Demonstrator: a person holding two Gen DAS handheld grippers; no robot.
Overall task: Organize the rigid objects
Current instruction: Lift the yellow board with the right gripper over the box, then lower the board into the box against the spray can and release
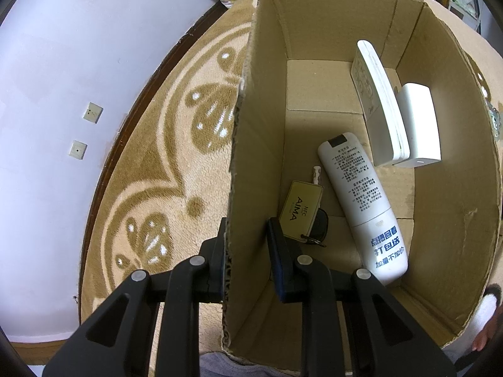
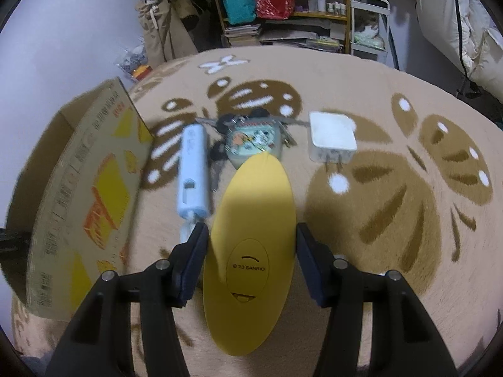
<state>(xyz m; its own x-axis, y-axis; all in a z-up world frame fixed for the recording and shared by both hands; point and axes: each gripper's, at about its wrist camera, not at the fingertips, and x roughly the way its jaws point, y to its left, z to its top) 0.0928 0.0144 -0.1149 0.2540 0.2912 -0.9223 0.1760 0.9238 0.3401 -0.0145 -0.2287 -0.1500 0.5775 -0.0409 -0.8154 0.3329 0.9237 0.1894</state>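
In the right wrist view my right gripper is shut on a yellow oval case marked Sanrio, held above the rug. Beyond it lie a pale blue stick-shaped device, a bunch of keys with a colourful tag and a white charger plug. In the left wrist view my left gripper straddles the near wall of the open cardboard box, one finger outside against it, the other inside with a gap. Inside lie a white remote, a gold AIMA key tag, a second white remote and a white block.
The box stands at the left of the beige-and-brown butterfly rug. Shelves with bins and stacked papers line the back. A white wall runs along the rug's left edge. Part of a person shows at the box's lower right.
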